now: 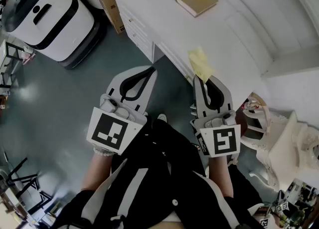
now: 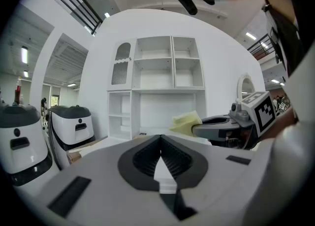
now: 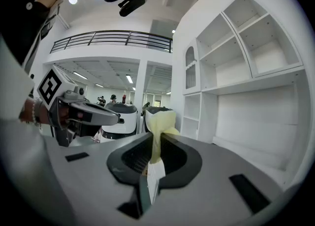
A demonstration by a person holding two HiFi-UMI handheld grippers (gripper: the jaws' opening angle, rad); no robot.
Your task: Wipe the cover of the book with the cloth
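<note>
**Cloth gripped, book not yet reached**

The book [image 1: 197, 0] lay flat on the white desk [image 1: 239, 33] near its far end, cover up and open to wiping. The right gripper [image 1: 202, 79], at the desk's near edge, was clamped on the yellow cloth [image 1: 200, 63], evidently carried as the wiping pad. The left gripper [image 1: 148, 72], off the desk's edge, was closed on nothing.

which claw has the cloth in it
The right claw, shut on the yellow cloth that sticks out past its tips. The left claw is shut too, but with nothing between its jaws.
</note>
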